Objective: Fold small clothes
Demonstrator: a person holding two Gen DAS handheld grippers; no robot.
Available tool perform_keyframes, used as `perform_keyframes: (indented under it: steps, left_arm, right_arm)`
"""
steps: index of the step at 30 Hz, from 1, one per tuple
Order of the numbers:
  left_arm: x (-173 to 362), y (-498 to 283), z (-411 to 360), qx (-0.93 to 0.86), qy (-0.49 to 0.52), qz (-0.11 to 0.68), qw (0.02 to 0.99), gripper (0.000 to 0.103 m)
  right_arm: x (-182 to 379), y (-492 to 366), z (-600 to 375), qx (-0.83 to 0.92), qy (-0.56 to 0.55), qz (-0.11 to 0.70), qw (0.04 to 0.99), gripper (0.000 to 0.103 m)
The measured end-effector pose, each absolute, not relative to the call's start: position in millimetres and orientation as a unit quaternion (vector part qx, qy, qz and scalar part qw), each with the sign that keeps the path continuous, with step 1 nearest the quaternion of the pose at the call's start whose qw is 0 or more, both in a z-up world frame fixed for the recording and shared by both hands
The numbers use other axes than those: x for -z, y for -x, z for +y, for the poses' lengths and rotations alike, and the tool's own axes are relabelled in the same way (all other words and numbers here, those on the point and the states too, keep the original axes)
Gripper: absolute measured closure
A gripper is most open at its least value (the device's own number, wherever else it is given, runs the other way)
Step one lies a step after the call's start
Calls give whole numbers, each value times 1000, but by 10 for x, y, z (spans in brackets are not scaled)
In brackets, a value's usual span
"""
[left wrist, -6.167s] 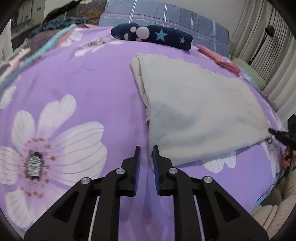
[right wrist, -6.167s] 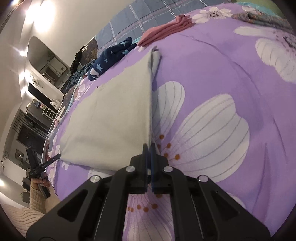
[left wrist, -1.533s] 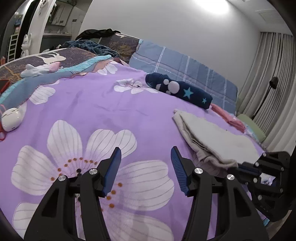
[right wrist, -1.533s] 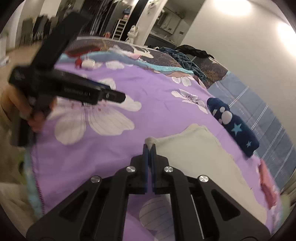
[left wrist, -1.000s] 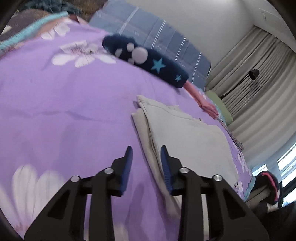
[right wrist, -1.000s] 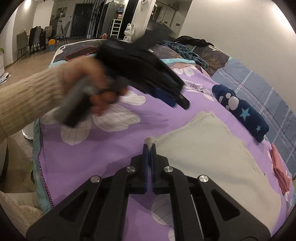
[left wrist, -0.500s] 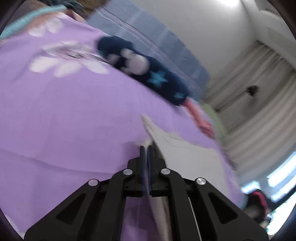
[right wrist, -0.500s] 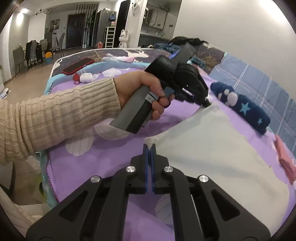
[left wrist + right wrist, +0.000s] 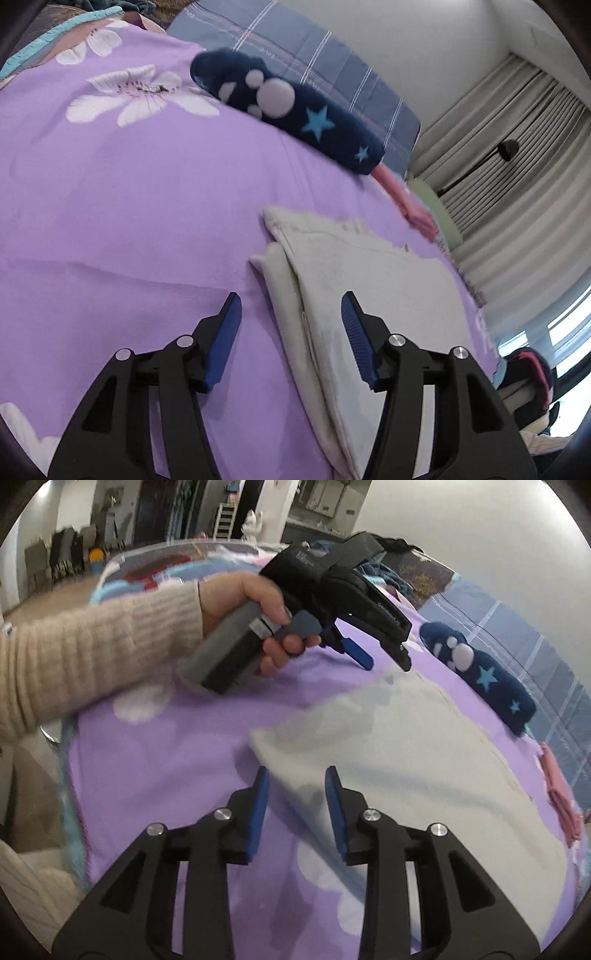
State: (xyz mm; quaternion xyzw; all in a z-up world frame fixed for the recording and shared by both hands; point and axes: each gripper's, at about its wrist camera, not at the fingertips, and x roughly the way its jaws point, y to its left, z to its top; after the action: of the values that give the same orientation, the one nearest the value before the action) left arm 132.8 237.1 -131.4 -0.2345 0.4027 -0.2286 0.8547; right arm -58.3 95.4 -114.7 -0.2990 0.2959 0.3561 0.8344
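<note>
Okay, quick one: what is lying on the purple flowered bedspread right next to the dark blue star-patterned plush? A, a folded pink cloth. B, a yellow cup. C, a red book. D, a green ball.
A: a folded pink cloth lies at the end of the dark blue star-patterned plush on the bedspread.

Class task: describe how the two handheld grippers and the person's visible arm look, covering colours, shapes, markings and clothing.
Both the left gripper and the right gripper have black angular fingers with cut-out openings, silver round bolts and ribbed blue pads. Seen from the right wrist camera, the left one has a grey handle, a blue trigger and small white lettering on its black body. The sleeve is cream ribbed knit.
</note>
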Motion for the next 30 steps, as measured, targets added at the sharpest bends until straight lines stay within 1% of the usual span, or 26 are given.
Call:
perform_keyframes:
  steps: [1, 3, 6, 11, 15, 16, 22, 30]
  left_arm:
    - [1314, -1351, 2348, 230, 233, 401, 855, 47]
    - [1304, -1435, 2320, 235, 244, 407, 848, 46]
    - [1304, -1577, 2262, 235, 241, 415, 845, 47]
    - [1328, -1687, 2179, 227, 250, 403, 851, 47]
    - [1350, -1636, 2170, 233, 248, 399, 852, 60]
    - [1353, -1608, 2178, 239, 249, 399, 849, 61]
    - [1425, -1469, 2310, 275, 287, 386, 832, 61]
    - [1429, -1479, 2269, 274, 274, 391, 835, 60]
  right_arm:
    - [1193, 585, 950, -348, 308, 300, 833, 66]
    - [1248, 594, 954, -338, 319, 299, 834, 65]
    - [1261, 616, 1001, -327, 331, 288, 837, 59]
    - [1289, 584, 1088, -317, 334, 286, 840, 58]
    - [1294, 547, 1154, -307, 330, 293, 843, 58]
    - [1294, 547, 1163, -306, 331, 292, 844, 58]
    - [1317, 620, 1076, -295, 348, 279, 845, 58]
    - [1398, 609, 1353, -266, 395, 253, 842, 58]
